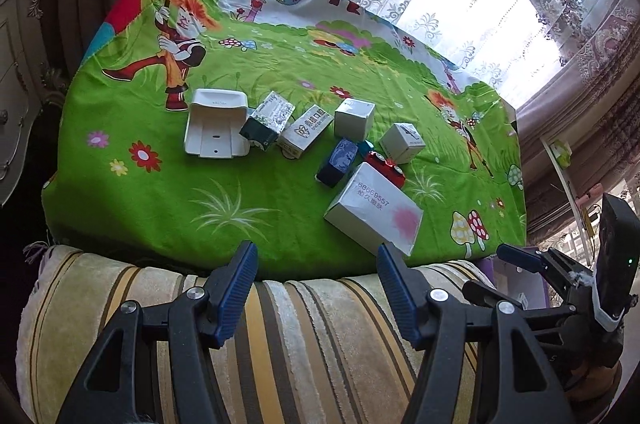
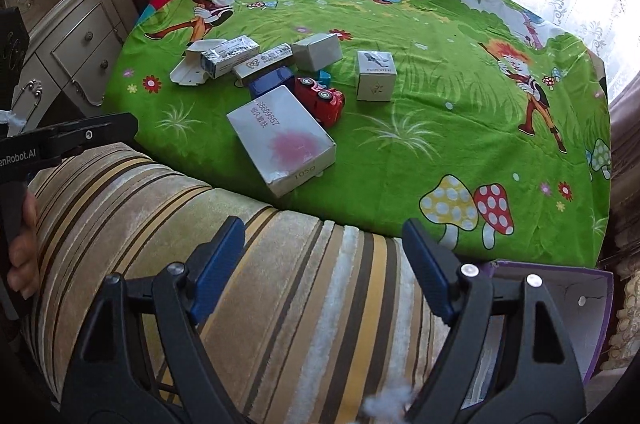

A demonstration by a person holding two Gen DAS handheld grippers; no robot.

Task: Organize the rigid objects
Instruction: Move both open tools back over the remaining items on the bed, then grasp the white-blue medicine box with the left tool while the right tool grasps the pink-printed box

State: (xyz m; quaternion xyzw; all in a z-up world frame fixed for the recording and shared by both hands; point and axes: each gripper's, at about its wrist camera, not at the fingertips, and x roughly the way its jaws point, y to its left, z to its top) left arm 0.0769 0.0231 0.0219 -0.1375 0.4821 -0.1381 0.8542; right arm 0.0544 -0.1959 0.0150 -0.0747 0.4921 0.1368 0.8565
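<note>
While both grippers hang over the striped cushion (image 1: pixel 280 312) at the near edge, the boxes lie grouped on the green cartoon cloth (image 1: pixel 140 208). Left gripper (image 1: pixel 316 288): jaws spread wide, nothing between them. Right gripper (image 2: pixel 324 264): jaws likewise spread and empty.

From the left wrist view, the large white box (image 1: pixel 374 210) with the pink blot sits nearest, at about 1 o'clock from the left gripper. A red toy car (image 1: pixel 386 166) touches its far edge, and a dark blue box (image 1: pixel 337 162) lies just beside the car at its 9 o'clock. Farther back stand two white cubes (image 1: pixel 354 120) (image 1: pixel 402 143). At 9 o'clock from them lie a long white carton (image 1: pixel 306 130), a silver and dark green carton (image 1: pixel 266 124) and a white plastic holder (image 1: pixel 216 128), the green carton touching the holder.

From the right wrist view, a purple tray (image 2: pixel 588 304) sits at 3 o'clock beside the cushion.
</note>
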